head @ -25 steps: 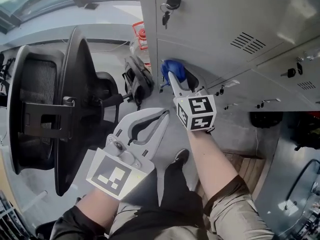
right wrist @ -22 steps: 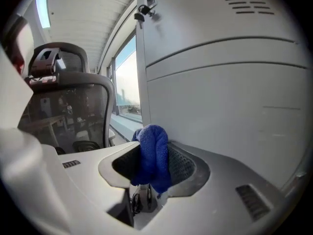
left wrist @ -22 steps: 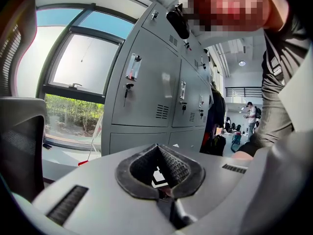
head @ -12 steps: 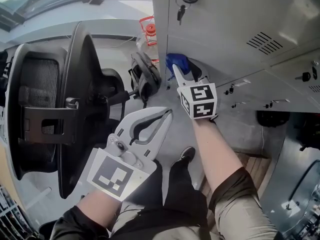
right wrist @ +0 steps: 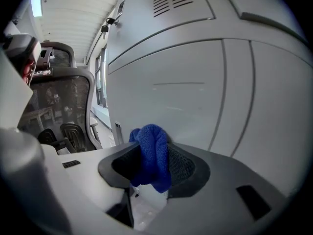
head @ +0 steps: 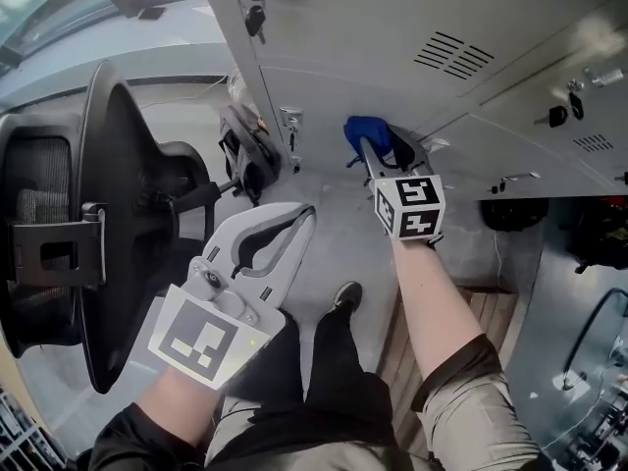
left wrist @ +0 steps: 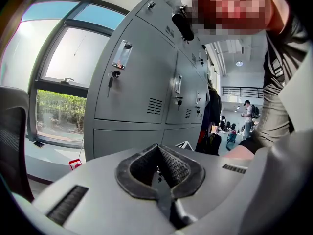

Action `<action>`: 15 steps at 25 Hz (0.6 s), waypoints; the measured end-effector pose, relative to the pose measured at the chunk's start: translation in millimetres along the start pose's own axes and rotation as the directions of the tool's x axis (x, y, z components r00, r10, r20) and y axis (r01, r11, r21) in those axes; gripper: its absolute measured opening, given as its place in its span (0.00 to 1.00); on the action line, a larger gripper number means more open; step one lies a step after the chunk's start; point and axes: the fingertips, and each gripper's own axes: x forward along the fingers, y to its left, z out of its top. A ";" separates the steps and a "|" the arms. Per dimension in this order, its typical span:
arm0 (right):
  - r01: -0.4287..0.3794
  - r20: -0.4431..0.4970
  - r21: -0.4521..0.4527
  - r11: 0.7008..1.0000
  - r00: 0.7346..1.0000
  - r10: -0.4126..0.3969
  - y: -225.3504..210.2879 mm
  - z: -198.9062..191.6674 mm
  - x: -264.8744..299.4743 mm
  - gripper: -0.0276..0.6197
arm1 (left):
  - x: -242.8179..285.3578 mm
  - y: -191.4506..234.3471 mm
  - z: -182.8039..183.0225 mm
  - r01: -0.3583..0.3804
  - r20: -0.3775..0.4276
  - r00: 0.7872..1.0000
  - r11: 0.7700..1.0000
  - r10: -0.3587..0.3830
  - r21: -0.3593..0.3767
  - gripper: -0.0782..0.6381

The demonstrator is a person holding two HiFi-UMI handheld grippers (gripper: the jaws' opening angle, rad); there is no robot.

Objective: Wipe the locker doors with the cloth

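Observation:
Grey metal lockers (head: 392, 27) fill the top of the head view, with vents and keys in the doors. My right gripper (head: 371, 147) is shut on a bunched blue cloth (head: 365, 130) and presses it against a low locker door (right wrist: 195, 106). In the right gripper view the blue cloth (right wrist: 151, 156) bulges out between the padded jaws, against the grey panel. My left gripper (head: 299, 219) hangs lower left, away from the lockers, shut with nothing in it. The left gripper view shows its jaws closed and the locker row (left wrist: 146, 92) beyond.
A black mesh office chair (head: 88, 234) stands close at the left. A dark bag (head: 245, 155) lies on the floor by the locker's corner. A key (head: 257, 13) hangs from a door lock. A wooden pallet (head: 491, 332) lies at the lower right.
The right gripper with the cloth has slid rightward along the low door, away from the locker's left edge. The head view has swung. The left gripper stays shut and idle.

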 end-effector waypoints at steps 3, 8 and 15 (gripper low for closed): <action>0.041 -0.018 -0.011 0.999 0.999 -0.041 -28.5 -9.5 -18.2 0.28 | 5.6 -6.6 -3.7 0.012 -0.005 1.000 1.000 -0.012 0.002 0.12; 0.097 -0.036 0.003 0.995 0.995 -0.097 -57.7 -21.3 -36.8 0.28 | 7.7 -7.7 -5.5 0.007 0.000 1.000 1.000 -0.007 -0.003 0.12; 0.050 -0.024 0.028 0.998 0.998 -0.049 -15.2 -23.8 -24.1 0.28 | -8.6 0.1 -4.1 -0.009 0.018 1.000 1.000 0.010 -0.008 0.12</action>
